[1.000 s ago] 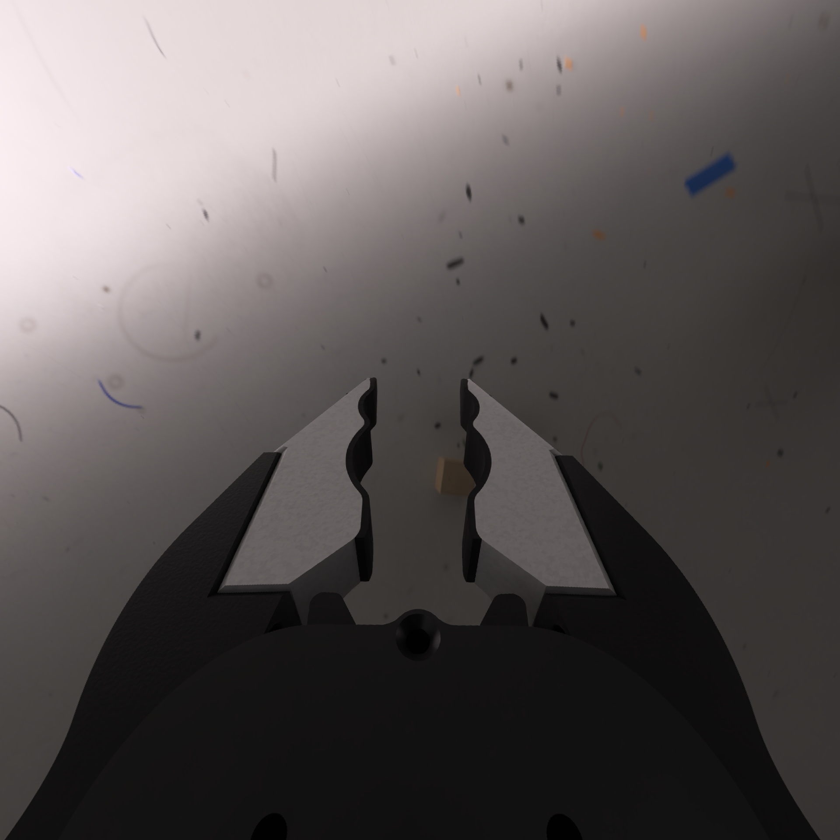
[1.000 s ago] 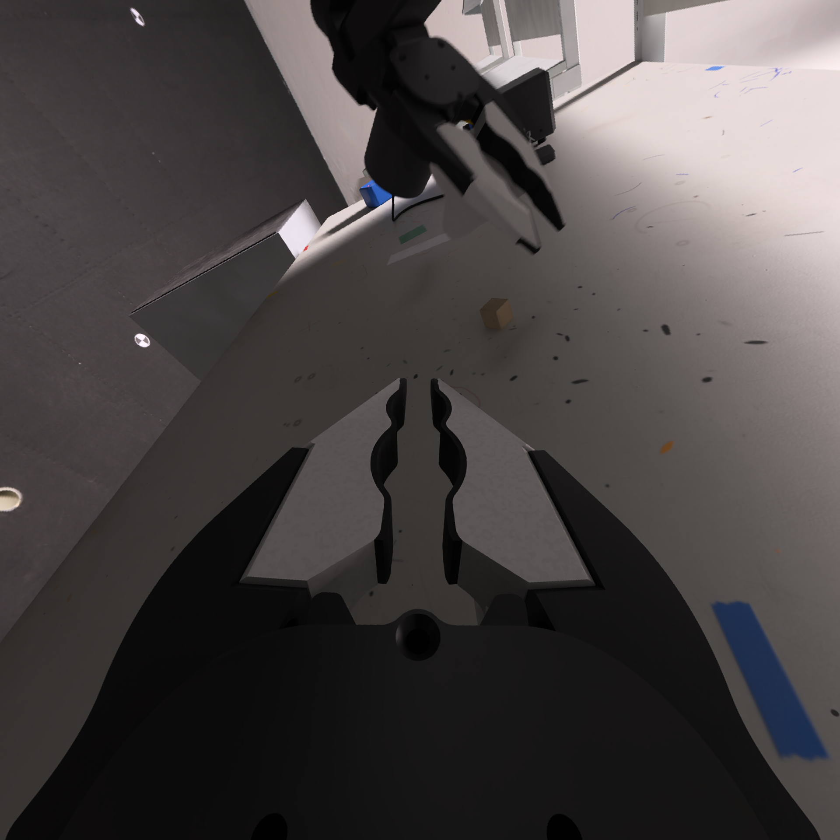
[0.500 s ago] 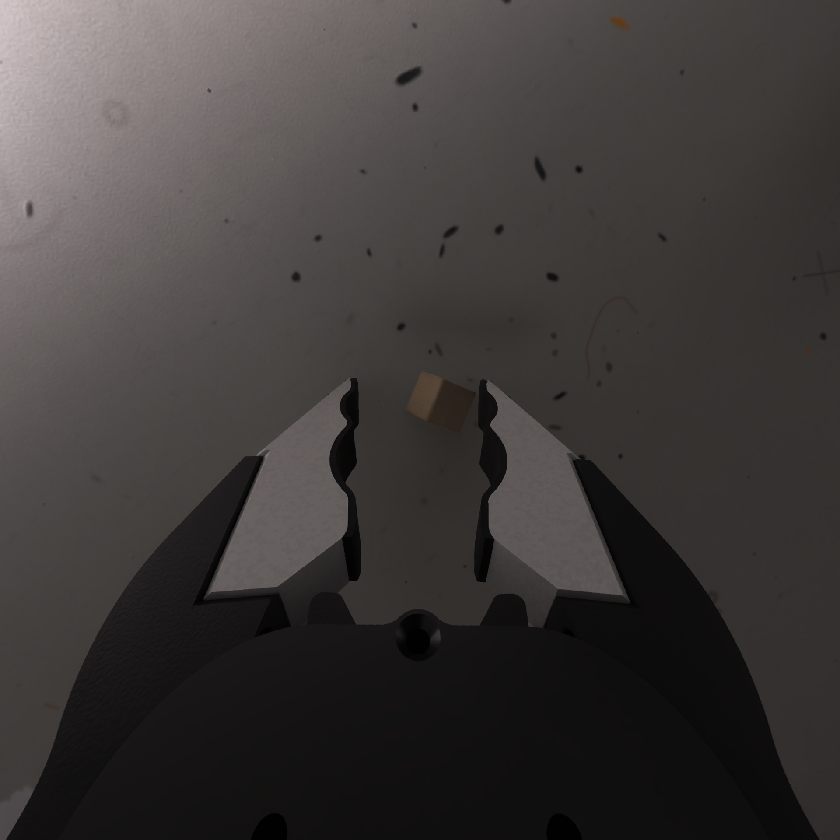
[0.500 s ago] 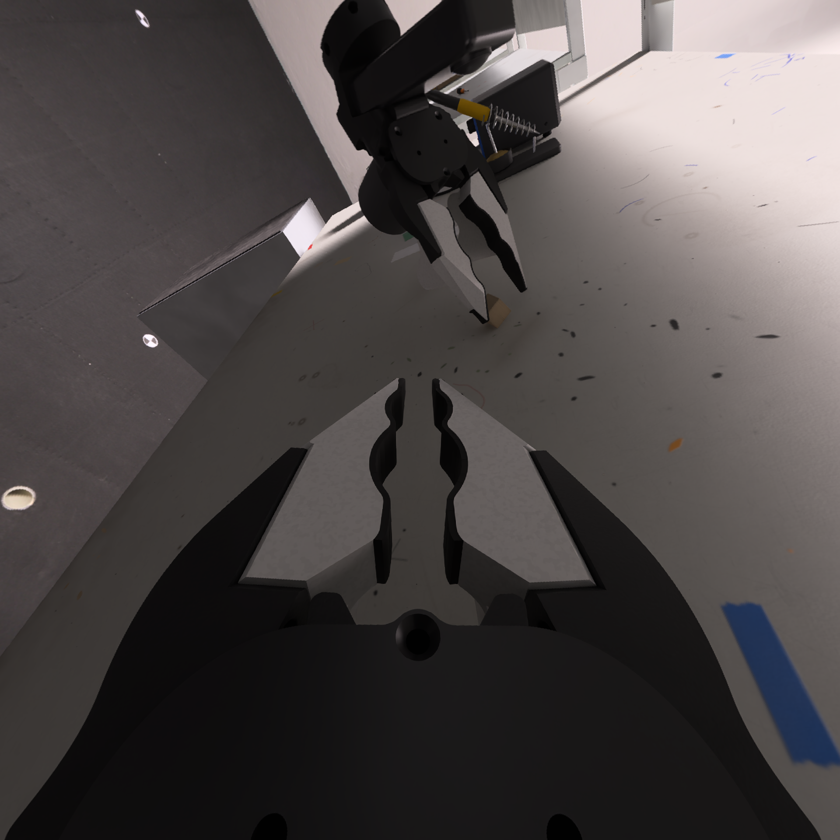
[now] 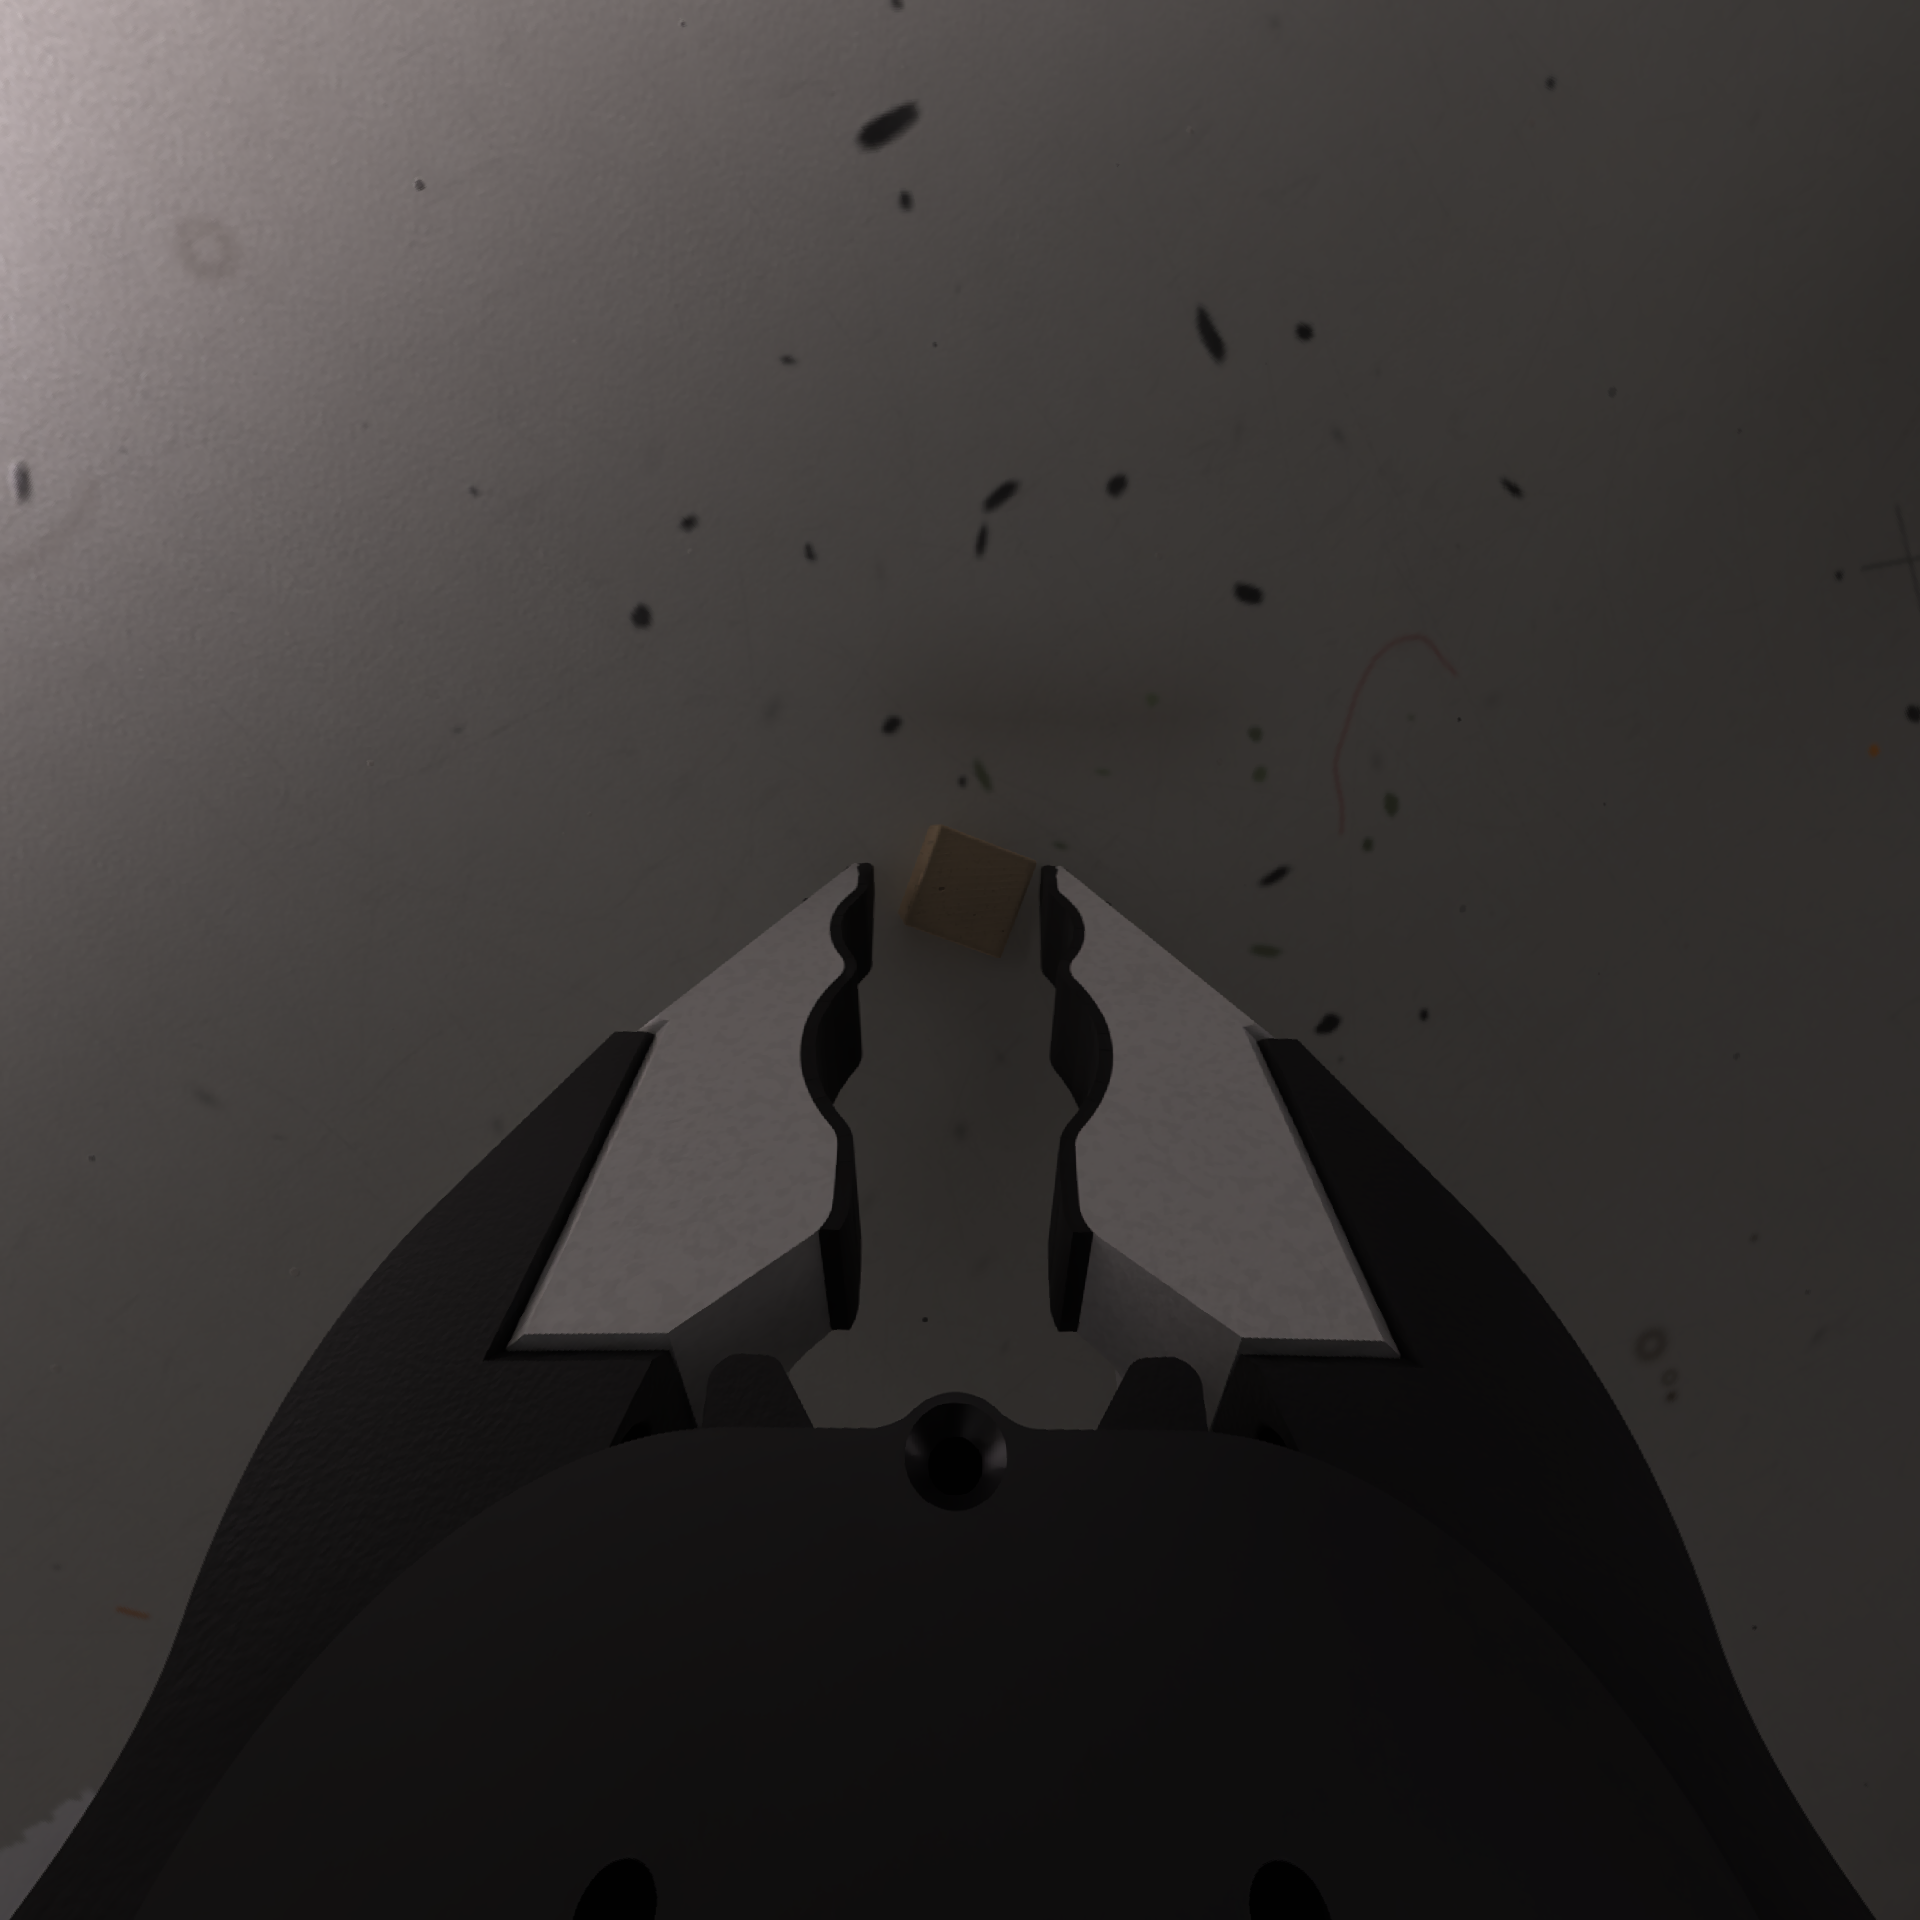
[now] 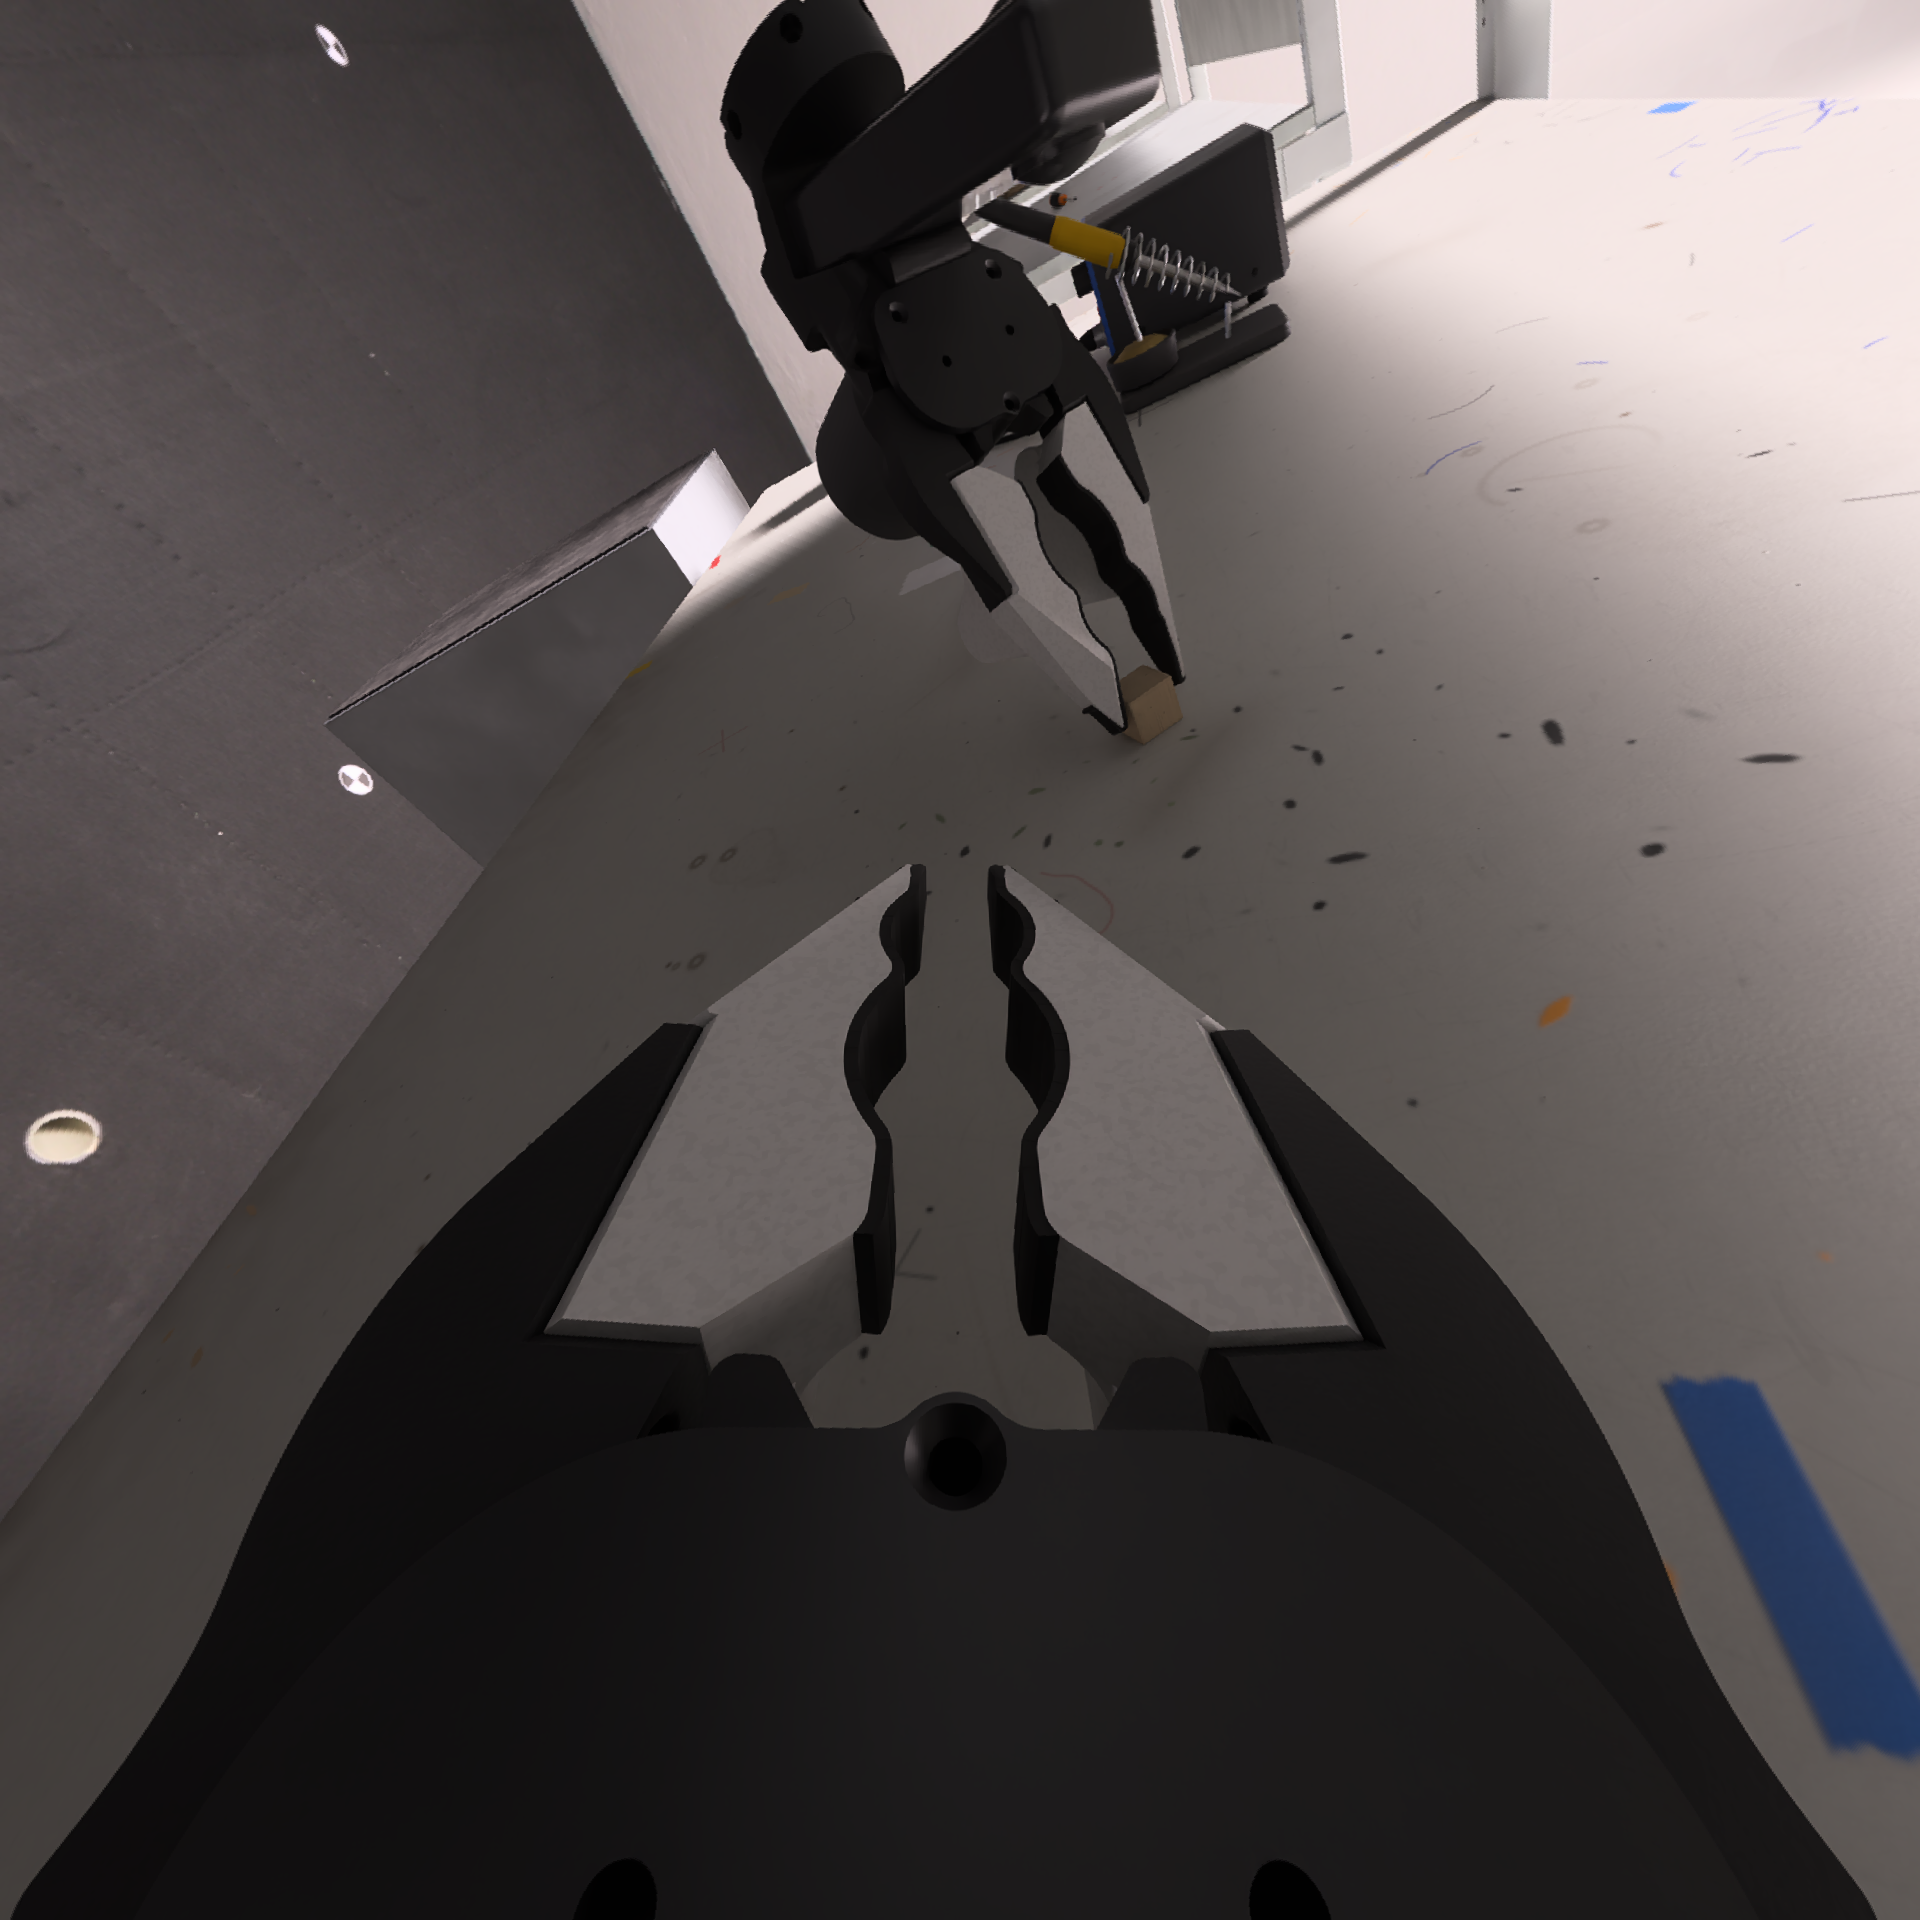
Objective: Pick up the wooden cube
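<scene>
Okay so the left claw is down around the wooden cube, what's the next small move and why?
Probably close the left claw. In the left wrist view the wooden cube sits between its fingertips with small gaps on both sides, so it is not yet gripped. The right wrist view shows the tips down at the table beside the cube. Lifting now would likely leave it behind.

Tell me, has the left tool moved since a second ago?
Yes. In the right wrist view the left tool has come down toward the tabletop, away from the soldering iron stand, and now straddles the wooden cube.
</scene>
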`<state>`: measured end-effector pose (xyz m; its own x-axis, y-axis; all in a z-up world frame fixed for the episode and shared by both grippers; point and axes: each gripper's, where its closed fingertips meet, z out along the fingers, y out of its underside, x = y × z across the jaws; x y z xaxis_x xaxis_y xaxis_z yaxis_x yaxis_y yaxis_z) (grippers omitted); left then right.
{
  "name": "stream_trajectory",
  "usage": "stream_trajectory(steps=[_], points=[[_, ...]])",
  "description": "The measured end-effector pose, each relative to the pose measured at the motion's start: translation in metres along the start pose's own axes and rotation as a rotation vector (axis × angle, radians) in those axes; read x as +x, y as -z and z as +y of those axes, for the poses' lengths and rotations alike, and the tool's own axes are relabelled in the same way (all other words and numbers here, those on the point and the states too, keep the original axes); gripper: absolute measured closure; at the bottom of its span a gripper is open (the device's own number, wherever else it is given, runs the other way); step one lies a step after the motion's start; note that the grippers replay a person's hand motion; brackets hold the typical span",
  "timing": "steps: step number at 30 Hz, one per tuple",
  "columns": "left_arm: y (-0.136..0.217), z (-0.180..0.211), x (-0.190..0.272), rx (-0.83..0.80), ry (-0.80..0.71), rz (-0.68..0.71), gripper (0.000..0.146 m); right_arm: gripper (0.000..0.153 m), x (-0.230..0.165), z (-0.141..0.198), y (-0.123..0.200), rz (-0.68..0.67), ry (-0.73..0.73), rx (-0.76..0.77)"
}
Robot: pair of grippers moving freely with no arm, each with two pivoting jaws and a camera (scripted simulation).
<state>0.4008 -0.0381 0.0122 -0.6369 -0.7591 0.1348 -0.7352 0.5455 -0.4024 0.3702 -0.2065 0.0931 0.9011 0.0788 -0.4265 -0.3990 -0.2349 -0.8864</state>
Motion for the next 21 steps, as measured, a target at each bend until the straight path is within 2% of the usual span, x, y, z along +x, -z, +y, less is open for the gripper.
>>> stream_trajectory(steps=[3, 9, 14, 17, 21], points=[[0.0, 0.0, 0.001, 0.001, -0.02, -0.005, 0.122, 0.141, 0.002, -0.001, 0.001, 0.005, -0.004, 0.005], [0.004, -0.004, -0.001, 0.03, -0.044, -0.026, 0.122, 0.141, 0.002, -0.003, 0.003, 0.011, -0.004, 0.013], [0.028, -0.03, -0.007, 0.2, -0.11, -0.112, 0.122, 0.141, 0.002, -0.005, 0.004, 0.016, 0.003, 0.017], [0.052, -0.057, -0.017, 0.359, -0.212, -0.276, 0.122, 0.141, 0.002, -0.006, 0.006, 0.023, 0.007, 0.022], [0.087, -0.094, -0.007, 0.589, -0.571, -0.639, 0.122, 0.141, 0.004, -0.008, 0.008, 0.032, 0.008, 0.031]])
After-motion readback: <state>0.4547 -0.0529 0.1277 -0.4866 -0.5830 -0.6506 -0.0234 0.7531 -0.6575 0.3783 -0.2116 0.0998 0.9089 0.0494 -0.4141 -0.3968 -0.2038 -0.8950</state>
